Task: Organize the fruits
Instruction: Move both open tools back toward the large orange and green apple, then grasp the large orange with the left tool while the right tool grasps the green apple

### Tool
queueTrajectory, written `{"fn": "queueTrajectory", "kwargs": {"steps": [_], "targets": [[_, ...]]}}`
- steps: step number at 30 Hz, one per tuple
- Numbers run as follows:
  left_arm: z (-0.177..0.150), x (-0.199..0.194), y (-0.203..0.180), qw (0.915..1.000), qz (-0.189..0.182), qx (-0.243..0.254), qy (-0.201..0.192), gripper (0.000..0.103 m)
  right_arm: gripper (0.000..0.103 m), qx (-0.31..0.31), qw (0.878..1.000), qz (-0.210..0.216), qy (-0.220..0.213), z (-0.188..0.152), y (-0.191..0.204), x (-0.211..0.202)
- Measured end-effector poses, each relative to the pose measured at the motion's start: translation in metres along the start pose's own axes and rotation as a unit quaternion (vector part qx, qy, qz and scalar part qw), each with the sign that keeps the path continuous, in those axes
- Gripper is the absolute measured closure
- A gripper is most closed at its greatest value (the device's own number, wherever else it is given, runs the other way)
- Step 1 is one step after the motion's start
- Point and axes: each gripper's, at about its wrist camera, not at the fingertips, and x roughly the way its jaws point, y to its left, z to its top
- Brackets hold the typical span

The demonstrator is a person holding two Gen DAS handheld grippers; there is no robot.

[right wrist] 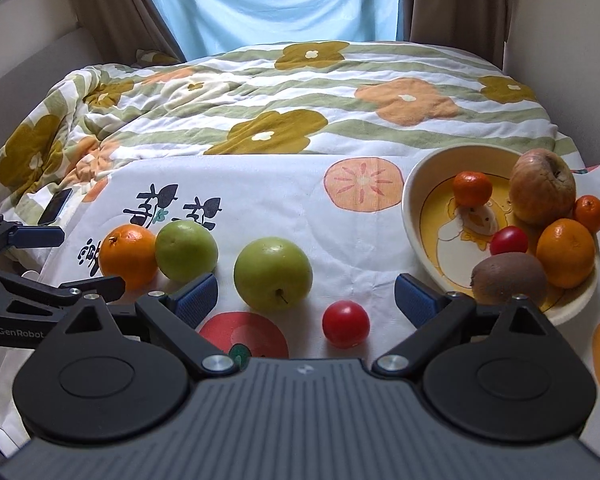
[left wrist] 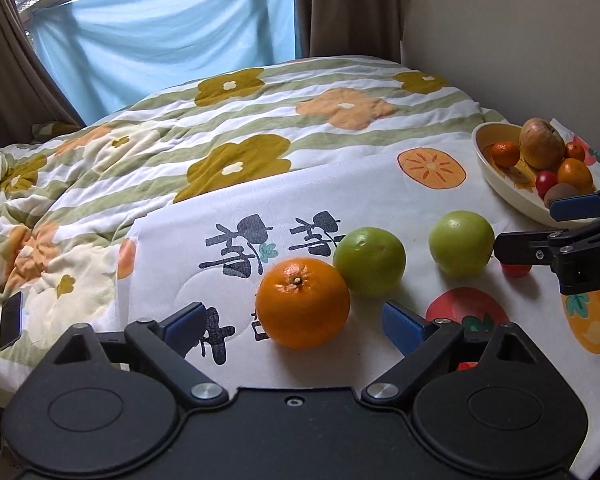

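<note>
While four fruits lie loose on the cloth [left wrist: 380, 200], the left wrist view shows the left gripper [left wrist: 296, 320] with jaws wide apart and nothing pressed between its pads. The orange [left wrist: 302, 305] sits right between and just ahead of the blue pads, so this hand seems lined up to take it. A green apple [left wrist: 369, 261] touches the orange behind it; a second green apple [left wrist: 461, 243] lies apart to the right. The bowl [left wrist: 500, 184] at far right already holds several fruits, so it is probably the goal.

From the right wrist view, the right gripper [right wrist: 306, 296] also has its jaws apart and holds nothing. The tomato [right wrist: 345, 323] lies between its pads, with the second apple [right wrist: 273, 273] just left of it, likely the next picks. The bowl [right wrist: 414, 216] stands near on the right, a short carry. The left gripper [right wrist: 52, 258] shows at the left edge beside the orange [right wrist: 129, 255].
</note>
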Motion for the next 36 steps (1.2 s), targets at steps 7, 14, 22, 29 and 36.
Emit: {"fn": "queueTrajectory", "kwargs": {"steps": [7,14,22,29,36], "targets": [[-0.003,0.023,0.008,0.9994,-0.024,0.022,0.013,0.014,0.0,-0.017,1.0,-0.011,0.005,-0.005,0.016,0.022],[-0.003,0.035,0.007,0.9981,-0.044,0.038,0.019,0.018,0.0,-0.034,0.999,-0.024,0.011,-0.007,0.023,0.037],[-0.004,0.044,0.01,0.9973,-0.055,0.039,0.028,0.037,0.01,-0.042,0.999,-0.028,0.019,-0.007,0.027,0.046],[-0.006,0.041,0.011,0.9971,-0.056,0.042,0.028,0.038,0.015,-0.043,0.999,-0.026,0.018,-0.005,0.029,0.049],[-0.011,0.037,0.013,0.9974,-0.053,0.038,0.029,0.038,0.019,-0.05,0.998,-0.023,0.019,-0.004,0.034,0.052]]}}
